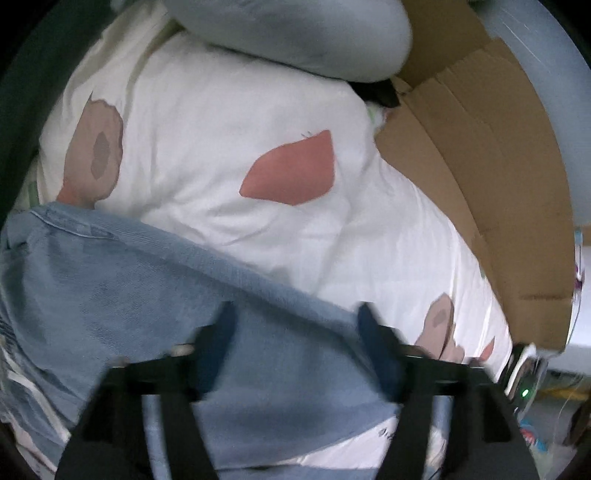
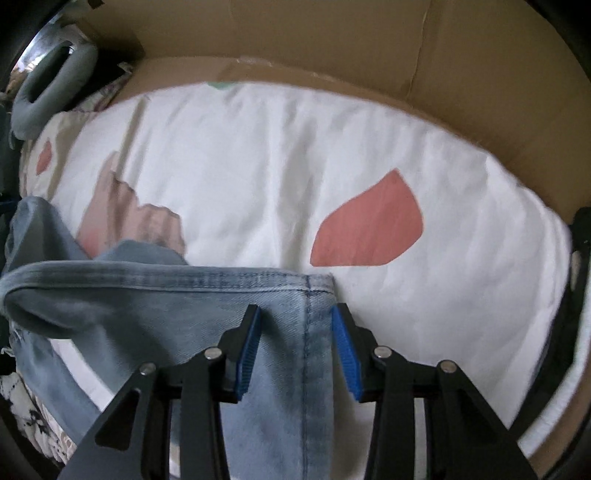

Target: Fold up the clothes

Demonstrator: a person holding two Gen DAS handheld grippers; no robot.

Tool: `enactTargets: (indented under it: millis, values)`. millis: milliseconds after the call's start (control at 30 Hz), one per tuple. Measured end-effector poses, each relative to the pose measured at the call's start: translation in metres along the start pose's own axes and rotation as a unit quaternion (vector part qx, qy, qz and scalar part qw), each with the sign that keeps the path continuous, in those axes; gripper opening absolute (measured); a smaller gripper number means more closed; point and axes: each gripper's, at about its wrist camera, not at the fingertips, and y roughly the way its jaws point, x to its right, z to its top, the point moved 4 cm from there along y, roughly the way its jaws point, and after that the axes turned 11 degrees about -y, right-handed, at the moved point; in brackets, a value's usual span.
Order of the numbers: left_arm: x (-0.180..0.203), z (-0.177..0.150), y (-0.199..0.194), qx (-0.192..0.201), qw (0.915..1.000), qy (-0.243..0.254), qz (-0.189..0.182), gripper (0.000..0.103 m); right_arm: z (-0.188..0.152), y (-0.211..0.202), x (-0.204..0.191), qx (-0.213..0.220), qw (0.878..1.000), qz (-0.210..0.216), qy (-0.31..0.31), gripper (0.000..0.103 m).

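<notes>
Pointing steeply down at the bed, your left gripper (image 1: pixel 295 317) hangs over the light blue denim jeans (image 1: pixel 155 295), its two black fingers with dark blue pads spread wide. Denim lies under and between them, and neither pad presses on it; the fabric passes loosely through the gap. That view is blurred, so finer contact at the tips cannot be told.

Your right gripper (image 2: pixel 295 317) points almost straight down. Its bright blue ribbed pads (image 2: pixel 246 354) stand at a moderate gap on either side of the stitched side seam (image 2: pixel 307 332) of the jeans, just below the hemmed edge (image 2: pixel 221 278). A sliver of space shows between each pad and the cloth, so the denim sits between the jaws without being pinched.

The jeans lie on a white quilt printed with pink and brown patches (image 2: pixel 280 166), spread across the near side in both views, with the hemmed end lying flat and a rumpled fold off to the left of the right wrist view. Flattened brown cardboard (image 2: pixel 332 44) borders the far edge of the quilt. A pale grey cushion (image 1: pixel 295 33) rests on the quilt at the top of the left wrist view.
</notes>
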Motion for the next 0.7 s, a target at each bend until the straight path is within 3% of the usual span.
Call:
enactTargets:
  millis: [333,400,500,567,700]
  values:
    - [-0.005,0.009,0.028,0.003,0.9996,-0.021,-0.021,0.071,-0.005,0.007,-0.001,0.029,0.999,-0.023,-0.01,0.036]
    - [-0.007,0.012,0.026,0.016,0.9995,-0.019,-0.018,0.057,-0.005,0.006,-0.002,0.025,0.999,-0.029,-0.005,0.035]
    - [-0.013,0.015,0.026,0.006,0.9985,-0.038,-0.038,0.039,-0.007,-0.003,-0.006,0.025,0.999,-0.033,0.0,0.016]
    - [-0.018,0.017,0.027,0.001,0.9978,-0.053,-0.04,0.021,-0.008,-0.015,-0.008,0.031,0.999,-0.038,-0.007,0.015]
    - [-0.026,0.022,0.022,0.005,0.9958,-0.071,-0.058,0.01,-0.011,-0.046,-0.008,0.055,0.997,-0.053,-0.015,0.013]
